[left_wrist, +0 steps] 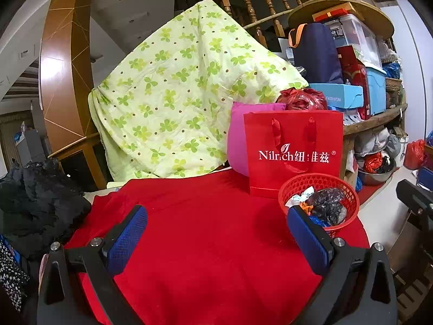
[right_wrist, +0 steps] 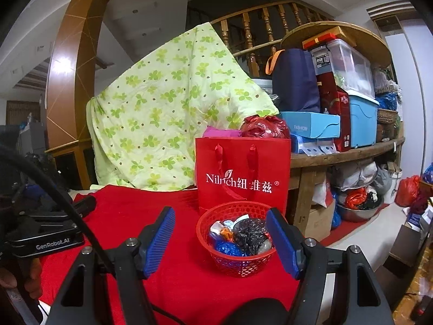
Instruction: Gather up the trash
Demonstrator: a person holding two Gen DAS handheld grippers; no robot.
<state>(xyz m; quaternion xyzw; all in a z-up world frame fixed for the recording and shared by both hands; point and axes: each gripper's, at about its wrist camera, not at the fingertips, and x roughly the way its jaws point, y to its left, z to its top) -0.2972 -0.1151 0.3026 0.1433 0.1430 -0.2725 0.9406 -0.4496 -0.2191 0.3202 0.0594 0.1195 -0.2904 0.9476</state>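
Note:
A red mesh basket (right_wrist: 238,264) stands on the red cloth (right_wrist: 130,216), holding crumpled trash (right_wrist: 245,237): black and blue plastic and white scraps. My right gripper (right_wrist: 220,214) is open just in front of the basket, nothing between its blue pads. My left gripper (left_wrist: 217,212) is wide open over bare red cloth (left_wrist: 203,243), with the basket (left_wrist: 316,177) beyond its right finger. Behind the basket stands a red paper gift bag (left_wrist: 292,140), also in the right wrist view (right_wrist: 243,168). A hand (right_wrist: 16,279) holds the left gripper's body at that view's left edge.
A green clover quilt (left_wrist: 173,103) hangs behind the table. A pink cushion (left_wrist: 236,140) and a red plastic bag (left_wrist: 301,98) sit behind the gift bag. Black clothing (left_wrist: 40,203) lies at the left. Shelves with boxes (right_wrist: 351,103) and floor clutter (right_wrist: 360,203) fill the right.

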